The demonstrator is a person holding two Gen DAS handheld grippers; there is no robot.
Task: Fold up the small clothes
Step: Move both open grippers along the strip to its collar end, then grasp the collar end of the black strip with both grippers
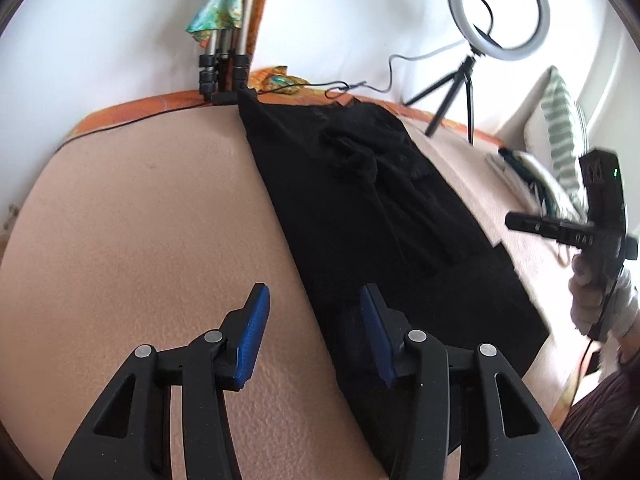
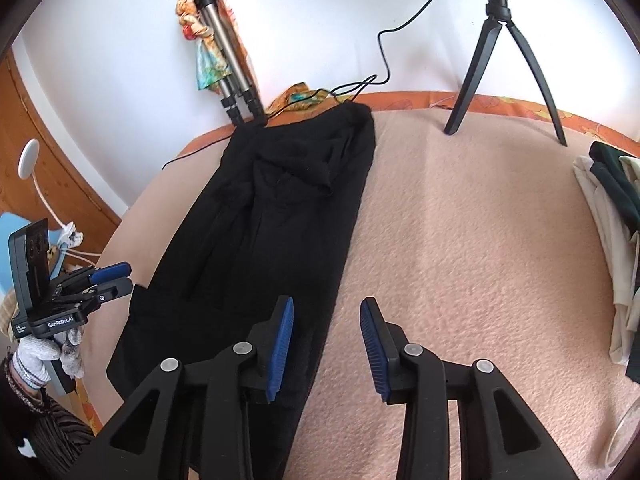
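A long black garment [image 1: 360,208] lies flat on the pink blanket [image 1: 140,220], folded into a narrow strip that runs away from me, with a bunched part near its far end. My left gripper [image 1: 314,296] hovers open over the strip's near left edge, with nothing between its blue pads. In the right wrist view the same garment [image 2: 280,208] lies left of centre. My right gripper [image 2: 327,306] hovers open over its near right edge, its pads apart and empty. The left gripper [image 2: 120,278] also shows at the far left, held by a gloved hand [image 2: 36,354].
A ring light [image 1: 506,4] on a small black tripod [image 2: 504,60] stands at the blanket's far edge, its cable trailing along the wall. A folded tripod with a colourful cloth [image 2: 224,60] leans there. A pile of clothes [image 2: 608,208] lies at the right, near a striped pillow [image 1: 560,136].
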